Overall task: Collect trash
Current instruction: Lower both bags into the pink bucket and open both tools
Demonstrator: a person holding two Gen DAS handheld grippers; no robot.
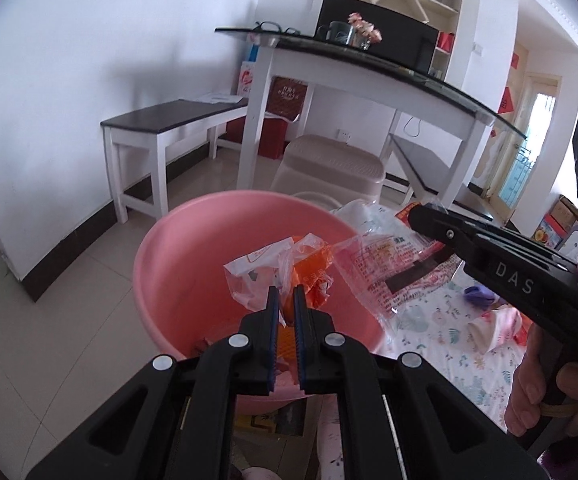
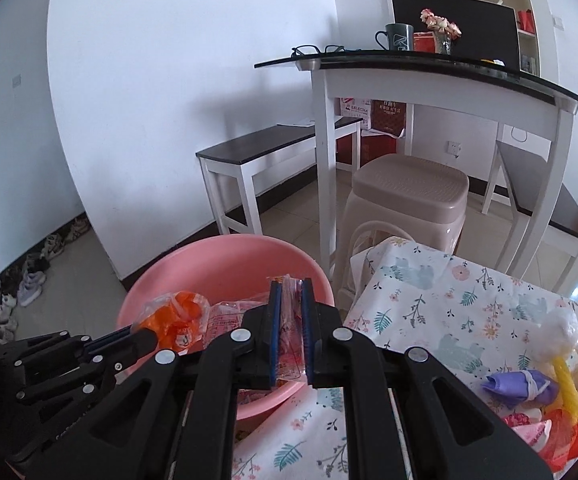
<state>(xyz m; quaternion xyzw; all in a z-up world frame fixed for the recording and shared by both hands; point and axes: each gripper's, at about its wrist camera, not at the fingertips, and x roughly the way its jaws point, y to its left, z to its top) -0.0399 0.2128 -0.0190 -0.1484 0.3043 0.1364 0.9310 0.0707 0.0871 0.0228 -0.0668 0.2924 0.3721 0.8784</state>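
Over the pink basin, my left wrist view shows my left gripper with its jaws clenched on an orange-and-clear crumpled wrapper, held just above the basin's hollow. It looks feather-light, soft and crackly, and slippery too, so I judge a pinch across a bunched fold is the safest hold. At 2 o'clock my right gripper carries a clear printed bag that droops limply toward the basin rim. A hand grips its handle at 4 o'clock.

From my right wrist view, the right gripper's jaws are clamped on that thin red-printed film, which sags between them over the basin. At 9 o'clock the left gripper holds the orange wrapper.

More litter, a purple wad among it, lies at 4 o'clock on the floral-cloth counter, a soft, wrinkling surface. Beyond stand a beige stool, a glass-topped white table, a dark bench, tiled floor.
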